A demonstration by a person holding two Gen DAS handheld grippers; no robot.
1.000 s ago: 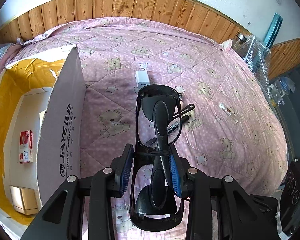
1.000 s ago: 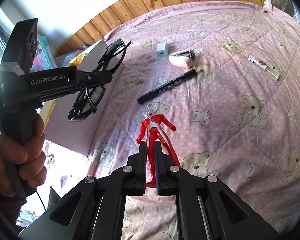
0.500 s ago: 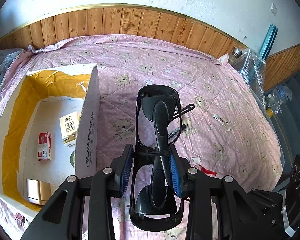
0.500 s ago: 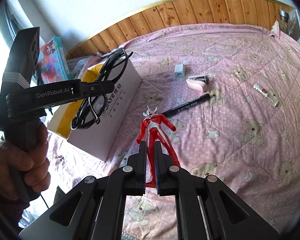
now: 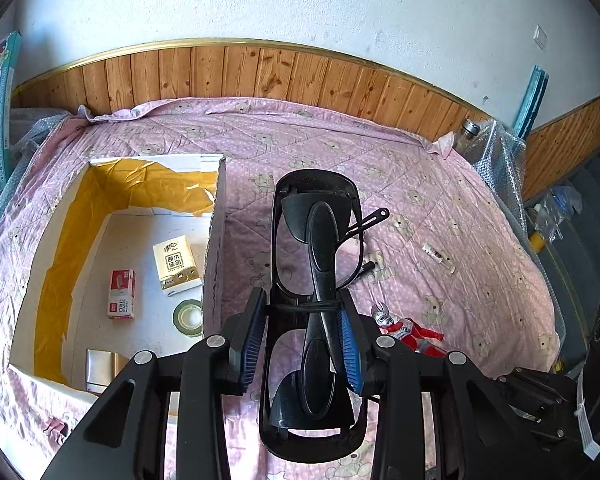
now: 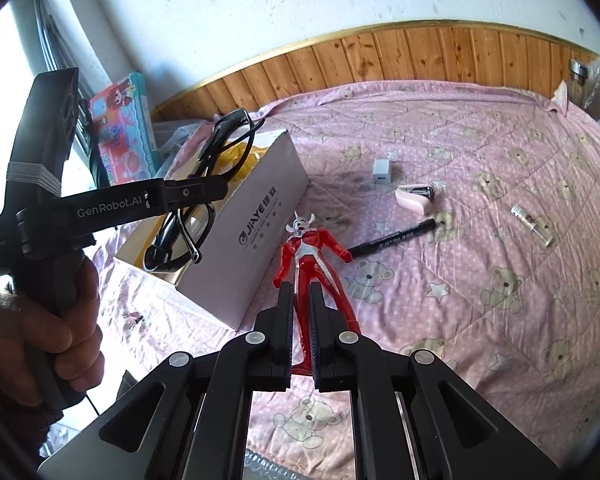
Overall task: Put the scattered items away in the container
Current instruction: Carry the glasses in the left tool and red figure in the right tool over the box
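The left gripper [image 5: 304, 312] fingers [image 5: 256, 320] are clamped on folded black glasses [image 5: 316, 264], long axis running straight along the fingers, held above the pink quilt [image 5: 440, 208] just right of the open cardboard box [image 5: 216, 240]. The right gripper [image 6: 301, 308] is pinched on a red toy figure [image 6: 306, 252], which lies lengthwise along the fingers, head pointing away toward the box.

**Both grippers loaded over the bed**

Right gripper [image 6: 301, 300] clamped a red figure [image 6: 309, 256]. Left gripper [image 6: 216, 188], in a hand [image 6: 48, 328], gripped black glasses [image 6: 204, 196] above the white box [image 6: 252, 224]. Marker [image 6: 392, 236], stapler [image 6: 416, 198], charger [image 6: 382, 172] lay on the quilt [image 6: 480, 320].
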